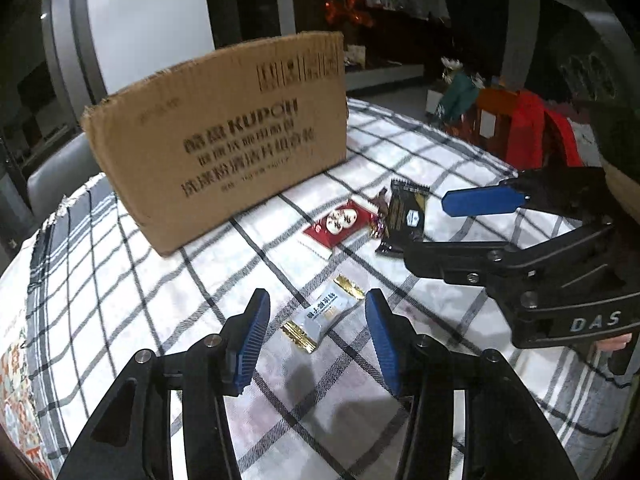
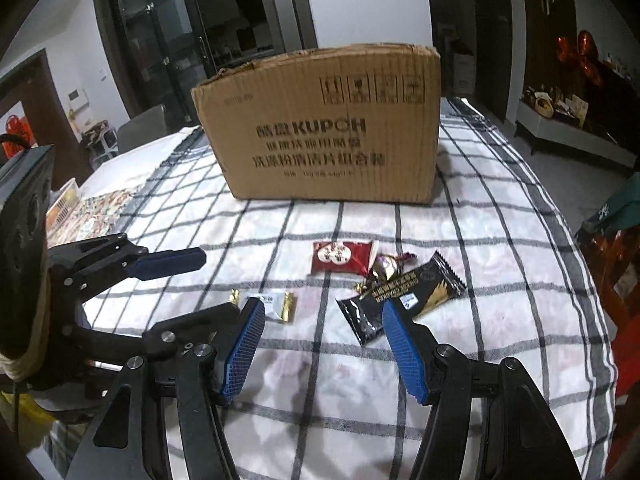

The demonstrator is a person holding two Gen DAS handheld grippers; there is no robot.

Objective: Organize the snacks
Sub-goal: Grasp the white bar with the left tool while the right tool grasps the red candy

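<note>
A small white candy with gold ends [image 1: 324, 316] [image 2: 272, 302] lies on the checked tablecloth [image 1: 440, 152]. My left gripper [image 1: 317, 300] [image 2: 220, 284] is open just above it, one finger on each side and neither pad touching. Further right lie a red packet [image 1: 340, 220] [image 2: 340, 256], a foil-wrapped sweet [image 2: 386, 268] and a black and gold packet [image 1: 404, 216] [image 2: 400, 296]. My right gripper [image 2: 320, 304] [image 1: 426, 230] is open and empty, low over the near end of the black packet. A brown cardboard box [image 1: 224, 152] [image 2: 328, 128] stands upright behind the snacks.
The table's right edge [image 2: 600, 320] runs close beside the black packet. Red and green bags [image 1: 524, 128] stand beyond it. A patterned cloth [image 2: 100, 208] and a pale basket [image 2: 64, 200] lie on the left. A grey chair [image 2: 140, 128] stands behind the table.
</note>
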